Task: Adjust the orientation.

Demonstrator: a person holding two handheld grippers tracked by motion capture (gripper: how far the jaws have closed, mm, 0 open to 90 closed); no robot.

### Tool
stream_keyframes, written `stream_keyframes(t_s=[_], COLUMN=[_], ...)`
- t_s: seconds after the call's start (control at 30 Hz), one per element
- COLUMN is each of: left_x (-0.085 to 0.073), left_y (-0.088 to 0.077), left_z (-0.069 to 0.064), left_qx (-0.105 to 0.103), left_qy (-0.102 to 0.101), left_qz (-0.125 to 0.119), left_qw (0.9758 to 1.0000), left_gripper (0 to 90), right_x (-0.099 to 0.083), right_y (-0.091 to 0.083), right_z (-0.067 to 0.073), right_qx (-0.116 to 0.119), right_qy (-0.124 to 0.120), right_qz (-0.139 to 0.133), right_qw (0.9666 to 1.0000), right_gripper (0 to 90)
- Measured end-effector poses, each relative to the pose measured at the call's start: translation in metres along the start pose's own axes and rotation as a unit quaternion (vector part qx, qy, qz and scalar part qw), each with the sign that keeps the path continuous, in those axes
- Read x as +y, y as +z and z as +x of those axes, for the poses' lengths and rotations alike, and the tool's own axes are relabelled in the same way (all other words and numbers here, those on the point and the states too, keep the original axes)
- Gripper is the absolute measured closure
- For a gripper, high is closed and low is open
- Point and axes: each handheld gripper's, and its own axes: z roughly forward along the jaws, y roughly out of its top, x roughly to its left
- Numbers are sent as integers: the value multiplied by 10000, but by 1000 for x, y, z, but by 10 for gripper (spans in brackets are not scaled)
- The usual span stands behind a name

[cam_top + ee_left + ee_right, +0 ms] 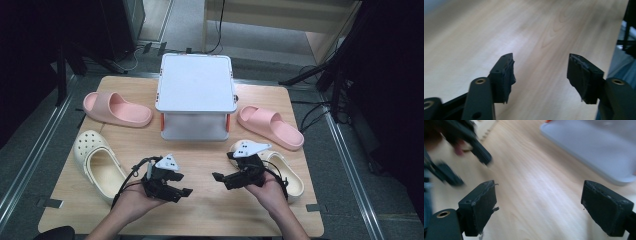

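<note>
Cream clogs (95, 162), pink slides (116, 108) seen from above; we hold left gripper (540, 72), right gripper (539, 206) spread, empty, over table (544, 32).

Left cream clog (95, 162): perforated toe, laid sole down near the table's left edge, opening upward, toe pointed away from the person.
Right cream clog (280, 170): same kind, laid sole down at the table's right, partly hidden behind the hand, toe pointed toward the white box's side.
</note>
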Motion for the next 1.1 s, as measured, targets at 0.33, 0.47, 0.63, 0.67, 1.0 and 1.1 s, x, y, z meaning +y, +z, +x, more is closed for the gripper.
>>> stream_keyframes(t_s=[0.33,0.47,0.63,0.67,1.0,1.1], left_x=[11,16,17,17,16,15], left_y=[-3,-2,-4,-4,-11,-17], left_z=[14,17,21,21,31,31], left_qx=[-28,-95,-174,-165,-271,-182], left_qy=[-169,-218,-268,-274,-625,-601], left_qz=[-50,-73,-168,-154,-435,-445], left_qw=[9998,9997,9993,9994,9967,9970], left_gripper=[430,429,490,488,246,260], right_x=[-10,-15,-17,-17,-13,-13], right_y=[-1,-4,-13,-14,-16,-14], right_z=[8,9,9,9,8,9], right_qx=[461,206,165,162,152,137], right_qy=[341,488,630,577,480,337], right_qz=[369,459,322,276,222,306], right_qw=[9977,9975,9974,9978,9985,9989], right_gripper=[110,150,281,292,440,453])
